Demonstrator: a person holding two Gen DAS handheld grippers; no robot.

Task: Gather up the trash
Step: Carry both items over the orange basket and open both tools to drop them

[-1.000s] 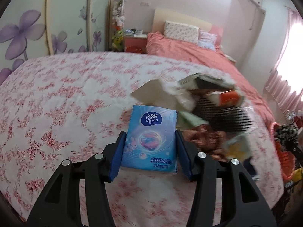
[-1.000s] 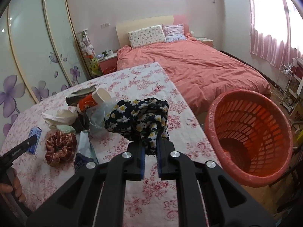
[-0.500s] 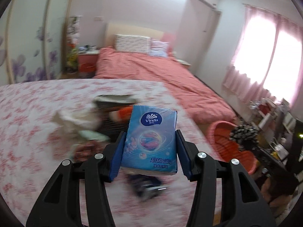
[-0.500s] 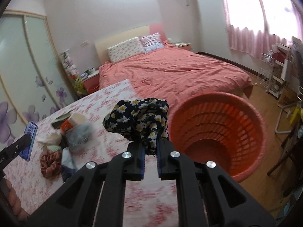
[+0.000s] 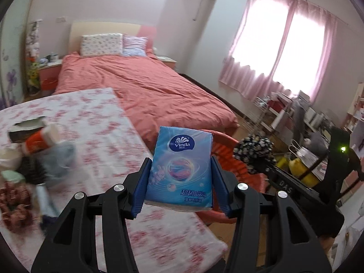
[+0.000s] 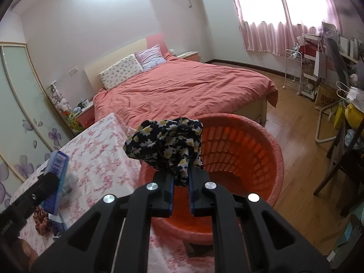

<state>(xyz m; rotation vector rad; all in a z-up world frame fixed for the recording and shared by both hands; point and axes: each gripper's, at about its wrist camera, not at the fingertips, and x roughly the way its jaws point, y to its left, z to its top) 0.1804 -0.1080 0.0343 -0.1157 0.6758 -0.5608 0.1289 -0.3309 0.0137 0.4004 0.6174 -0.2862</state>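
Note:
My left gripper [image 5: 180, 177] is shut on a blue Vinda tissue pack [image 5: 182, 168], held above the table's right edge, just left of the orange basket [image 5: 227, 152]. The pack also shows edge-on in the right wrist view [image 6: 56, 179]. My right gripper [image 6: 181, 177] is shut on a black floral cloth [image 6: 166, 143] and holds it over the near rim of the orange basket [image 6: 245, 150]. That cloth also shows in the left wrist view [image 5: 254, 154]. More trash lies on the floral tablecloth [image 5: 102, 125]: an orange-and-white cup [image 5: 41, 136], a dark box [image 5: 25, 128], a brown scrunchie [image 5: 13, 200].
A bed with a pink cover [image 6: 188, 88] stands behind the table and basket. Wooden floor [image 6: 300, 118], a white rack [image 6: 293, 68] and cluttered shelves [image 6: 336, 52] lie to the right. A wardrobe with purple flowers [image 6: 20, 104] is on the left.
Both grippers have swung right from the trash pile toward the orange basket. The floral cloth now hangs over the basket's rim, and the tissue pack is beside it.

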